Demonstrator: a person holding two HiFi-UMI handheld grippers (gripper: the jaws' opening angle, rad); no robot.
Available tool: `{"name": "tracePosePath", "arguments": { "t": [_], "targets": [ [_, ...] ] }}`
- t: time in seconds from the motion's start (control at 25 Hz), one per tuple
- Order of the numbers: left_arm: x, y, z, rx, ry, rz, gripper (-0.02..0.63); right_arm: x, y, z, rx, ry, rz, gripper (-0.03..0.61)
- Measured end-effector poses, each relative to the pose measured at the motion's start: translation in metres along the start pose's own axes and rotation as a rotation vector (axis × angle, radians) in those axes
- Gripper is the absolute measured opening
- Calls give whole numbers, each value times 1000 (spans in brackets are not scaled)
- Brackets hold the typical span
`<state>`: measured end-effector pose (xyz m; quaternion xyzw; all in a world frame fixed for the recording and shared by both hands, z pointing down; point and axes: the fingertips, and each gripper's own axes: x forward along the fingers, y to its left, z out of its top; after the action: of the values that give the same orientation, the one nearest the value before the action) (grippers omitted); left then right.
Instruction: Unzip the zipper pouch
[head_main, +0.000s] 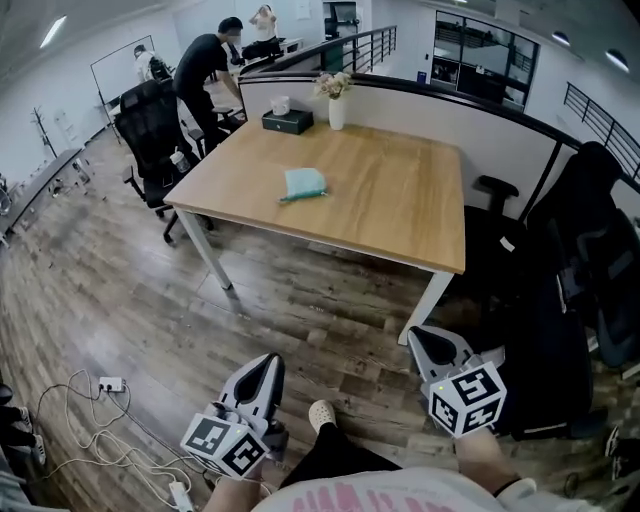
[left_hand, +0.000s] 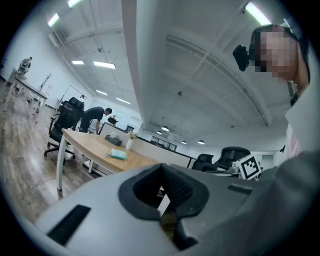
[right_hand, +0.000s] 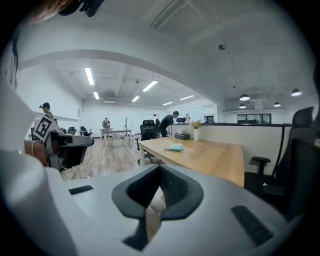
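Head view: the teal zipper pouch (head_main: 304, 183) lies flat on the wooden surface (head_main: 400, 210), near its middle and well apart from both grippers. A dark tissue box (head_main: 287, 121) and a white vase (head_main: 336, 112) stand at the far edge. The left gripper (head_main: 268, 363) and right gripper (head_main: 422, 338) hang low over the plank floor (head_main: 300, 310), short of the surface. Each carries a marker cube (head_main: 467, 398).

Left gripper view: the left gripper (left_hand: 163, 192) has its jaws closed together with nothing between them. The pouch (left_hand: 119, 155) is a small teal patch on the surface far ahead.

Right gripper view: the right gripper (right_hand: 159, 192) is likewise closed and empty, and the pouch (right_hand: 175, 147) sits far off on the surface.

Assessment: the task has not begun and the step in hand is the approach. To do it well, both grippers should be brought over the surface and opened before contact. One gripper should pin the pouch fabric at the zipper's closed end, and the other should pinch the pull and draw it straight along the teeth. The pull itself cannot be made out at this range.

Writing: no brand, label or readable text is visible. The cubes bear only black-and-white square patterns.
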<state>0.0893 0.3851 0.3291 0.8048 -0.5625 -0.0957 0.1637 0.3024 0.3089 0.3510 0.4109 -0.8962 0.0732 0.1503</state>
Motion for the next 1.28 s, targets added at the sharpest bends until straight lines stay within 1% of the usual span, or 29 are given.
{"name": "tracePosePath", "arguments": {
  "t": [0.08,0.2,0.28,0.36,0.44,0.52,0.64,0.68,0.76,0.88,1.0,1.08,1.16,1.28],
  "targets": [
    [18,12,-3,7,18,-26,0,20,-6,-1,-2,14,-2,0],
    [47,38,10,25,6,-32,0,58,-16,9,85,10,28,0],
    [71,59,29,46,-18,-19,0,85,-24,31,152,-26,60,0],
    [94,78,53,76,-53,-14,0,112,-32,59,195,-73,92,0],
    [114,95,77,67,-84,-26,0,135,-41,87,212,-111,105,-1],
    [132,109,95,54,-96,-45,0,153,-45,111,216,-143,115,0],
    [155,126,109,70,-90,-63,0,175,-51,130,216,-178,131,0],
    [162,132,109,68,-82,-65,1,183,-53,129,217,-175,130,0],
    [173,142,100,60,-52,-60,2,197,-57,115,229,-139,136,0],
    [183,158,74,66,16,-39,2,218,-63,77,244,-39,144,0],
    [197,175,50,61,74,-16,2,239,-77,43,213,61,131,0],
    [209,188,39,51,106,3,2,255,-91,30,180,111,119,0],
    [221,200,36,46,125,21,2,275,-110,28,156,132,109,0],
    [248,216,48,70,122,43,2,313,-146,45,134,134,114,0]
  ]
}}
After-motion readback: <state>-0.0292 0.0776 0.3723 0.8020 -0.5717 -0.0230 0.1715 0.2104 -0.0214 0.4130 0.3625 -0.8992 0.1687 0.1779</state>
